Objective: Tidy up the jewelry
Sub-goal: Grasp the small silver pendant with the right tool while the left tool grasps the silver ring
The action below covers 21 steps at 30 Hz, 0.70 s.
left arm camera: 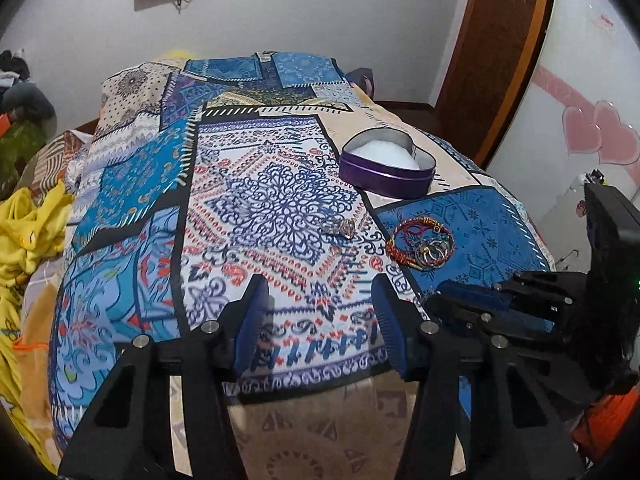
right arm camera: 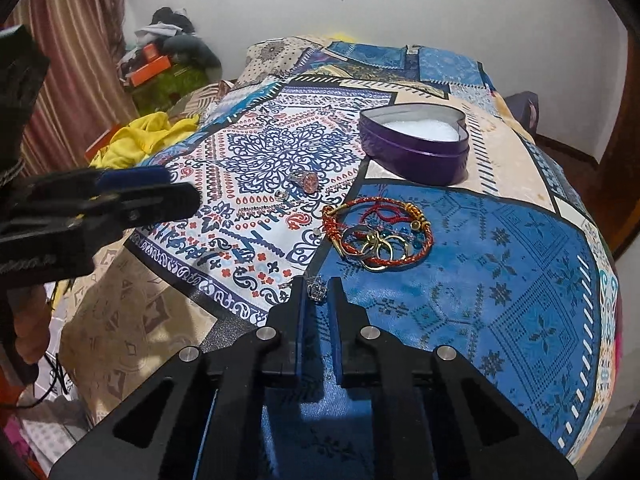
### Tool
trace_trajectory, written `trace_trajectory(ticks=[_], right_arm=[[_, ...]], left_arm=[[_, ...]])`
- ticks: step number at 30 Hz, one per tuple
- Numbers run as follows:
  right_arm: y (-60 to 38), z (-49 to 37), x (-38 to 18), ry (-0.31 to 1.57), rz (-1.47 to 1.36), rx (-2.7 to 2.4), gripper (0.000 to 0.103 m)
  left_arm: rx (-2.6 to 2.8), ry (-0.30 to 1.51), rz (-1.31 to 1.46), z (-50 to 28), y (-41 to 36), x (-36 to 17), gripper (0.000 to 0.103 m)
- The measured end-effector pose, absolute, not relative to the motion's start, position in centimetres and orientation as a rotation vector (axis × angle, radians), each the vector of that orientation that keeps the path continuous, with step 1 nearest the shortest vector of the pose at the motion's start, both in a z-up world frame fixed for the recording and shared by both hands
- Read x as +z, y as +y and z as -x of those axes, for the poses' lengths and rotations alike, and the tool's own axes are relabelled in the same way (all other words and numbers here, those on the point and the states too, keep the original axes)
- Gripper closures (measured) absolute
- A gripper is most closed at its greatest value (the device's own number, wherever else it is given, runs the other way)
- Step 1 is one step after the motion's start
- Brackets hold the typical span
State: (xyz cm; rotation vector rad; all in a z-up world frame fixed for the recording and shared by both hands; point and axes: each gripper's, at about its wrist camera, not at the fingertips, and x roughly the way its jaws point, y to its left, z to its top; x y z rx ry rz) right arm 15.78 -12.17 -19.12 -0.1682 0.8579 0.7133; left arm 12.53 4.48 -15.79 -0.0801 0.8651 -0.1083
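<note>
Right wrist view: your right gripper (right arm camera: 318, 294) is squeezed nearly shut, and a small silver trinket (right arm camera: 316, 293) sits right between its fingertips. The pads look like they pinch it, down on the blue patch of the patterned bedspread (right arm camera: 500, 280). Just past it lies a pile of red cord bracelets and gold rings (right arm camera: 378, 234). A ring with an orange stone (right arm camera: 306, 181) rests farther up on the white and blue patch, with a little silver ring (right arm camera: 281, 195) near it. The purple heart-shaped tin (right arm camera: 416, 146) stands open behind them, with white padding inside. Your left gripper (right arm camera: 176, 192) pokes in from the left side, above the bed.

In the left wrist view, your left gripper (left arm camera: 320, 308) is about half open and holds nothing. Only the bedspread (left arm camera: 248, 200) shows between its blue pads. The stone ring (left arm camera: 340, 227) lies ahead of it, well apart. The bracelet pile (left arm camera: 420, 244) is to the right, and the tin (left arm camera: 386, 166) is behind. Your right gripper (left arm camera: 452, 300) is low on the right, beside the pile. A yellow cloth (left arm camera: 32, 228) lies at the left.
</note>
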Motion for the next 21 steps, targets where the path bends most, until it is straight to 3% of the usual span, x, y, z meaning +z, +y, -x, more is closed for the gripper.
trace_trajectory(ticks=[7,13,21], right_arm=[[-13.2,-16.7,-17.6,0.813,0.125,0.696,0.094],[-14.8,-18.2,-16.0,0.758,0.100,0.632,0.094],[-16.6,-19.7,-15.6,0.740,0.063,0.574,0.094]], left_arm=[[-0.148,0.894,0.055,-15.5,4.1,-16.2,0.050],[-0.215,0.971,0.076,-18.3,3.3,-17.6,0.065],[-0.215,1.037,0.116,-21.2,3.1,-19.4,0.065]])
